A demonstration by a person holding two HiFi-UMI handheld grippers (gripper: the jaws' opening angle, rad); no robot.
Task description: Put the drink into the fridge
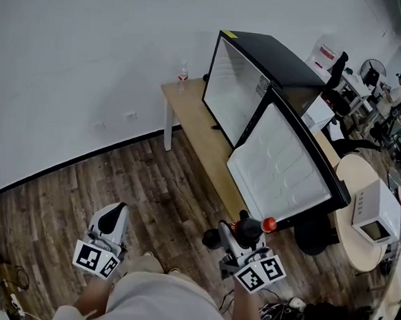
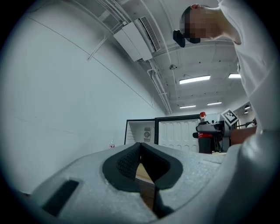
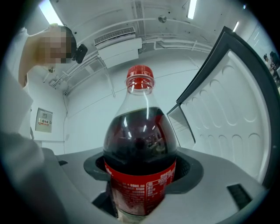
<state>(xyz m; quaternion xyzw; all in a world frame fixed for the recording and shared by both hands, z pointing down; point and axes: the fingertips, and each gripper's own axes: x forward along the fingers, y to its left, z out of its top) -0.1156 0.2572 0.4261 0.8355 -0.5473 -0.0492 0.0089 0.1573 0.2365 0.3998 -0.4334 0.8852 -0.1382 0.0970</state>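
The drink is a cola bottle (image 3: 140,148) with a red cap (image 3: 140,78) and a red label. It stands upright between the pads of my right gripper (image 3: 142,175), which is shut on its body. In the head view the right gripper (image 1: 247,230) holds the bottle (image 1: 250,229) just in front of the open fridge door (image 1: 283,162). The black fridge (image 1: 263,64) stands on a wooden table (image 1: 191,100), showing its white inside. My left gripper (image 1: 117,215) hangs lower left over the floor, shut and empty, with its pads (image 2: 127,159) meeting at the tips.
A small bottle (image 1: 183,72) stands at the table's far corner by the wall. A round table (image 1: 349,247) with a white box (image 1: 376,211) is at the right, with desks and people beyond. Cables lie on the wooden floor (image 1: 116,177) near my feet.
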